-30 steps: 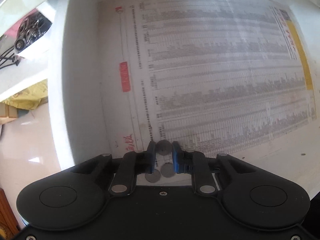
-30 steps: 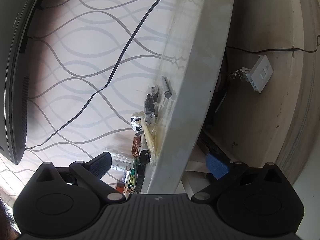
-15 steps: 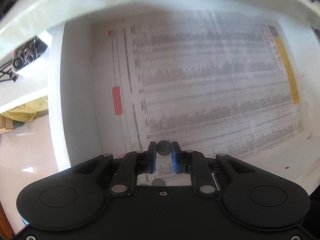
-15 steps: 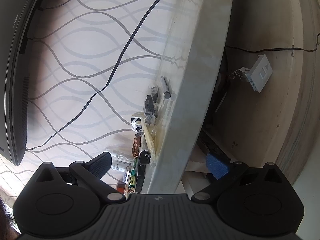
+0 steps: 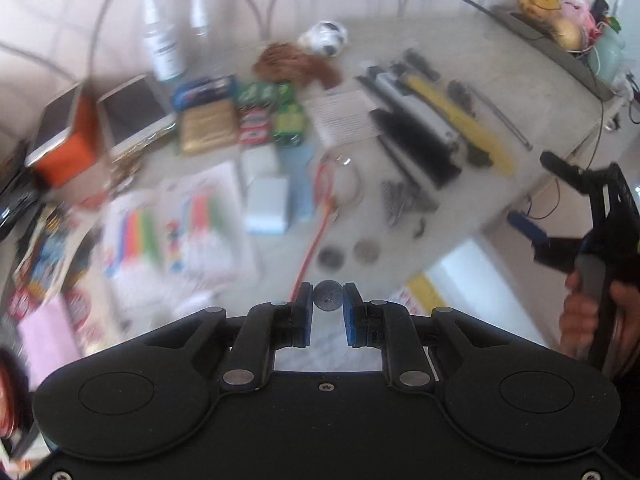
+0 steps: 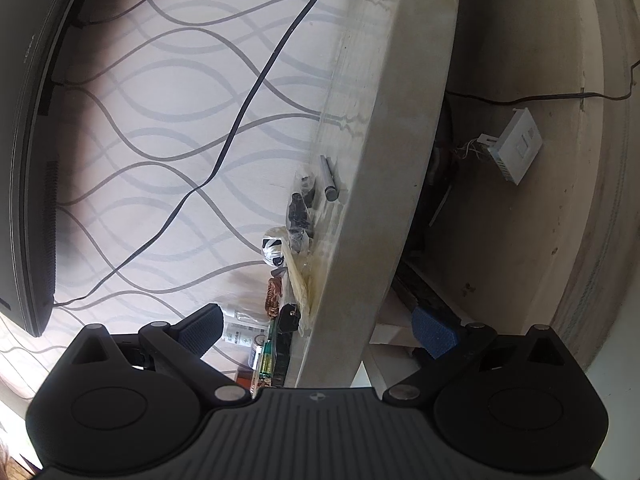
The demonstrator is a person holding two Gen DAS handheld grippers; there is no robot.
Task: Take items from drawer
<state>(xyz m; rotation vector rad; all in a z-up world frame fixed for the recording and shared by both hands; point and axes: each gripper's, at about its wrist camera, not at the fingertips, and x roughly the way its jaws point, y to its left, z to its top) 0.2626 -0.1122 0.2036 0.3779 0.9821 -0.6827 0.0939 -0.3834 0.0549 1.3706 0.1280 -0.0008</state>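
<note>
Between the blue pads of the left gripper (image 5: pixel 328 297) sits a small round coin (image 5: pixel 328 295), pinched by its two edges and held up in the air above the table (image 5: pixel 500 80), near the table's front edge. The jaws are almost shut, w/ just the coin's width between them. The coin looks hard, thin, flat and light, so it won't bend or break, but it is smooth metal and prob. slippery; the pads only touch its thin rim, so it could twist or pop out if the grip goes slack. Holding it by the rim, right across the middle, looks like the best spot, b/c lying flat on a top it gives almost nothing to grab. Coins counted: one in the jaws, plus two more coins (image 5: pixel 348 255) lying flat side by side on the table just past the gripper, so three in all. Also on the table: two spray bottles (image 5: pixel 164 46), one little ball (image 5: pixel 326 38), two white boxes (image 5: pixel 266 186), and lots of other bits too blurry to count. The right gripper (image 6: pixel 316 330) is wide open w/ nothing in it, its pads on either side of the table edge but not touching it. The left view shows a hand (image 5: pixel 580 314) holding it off to the side.
</note>
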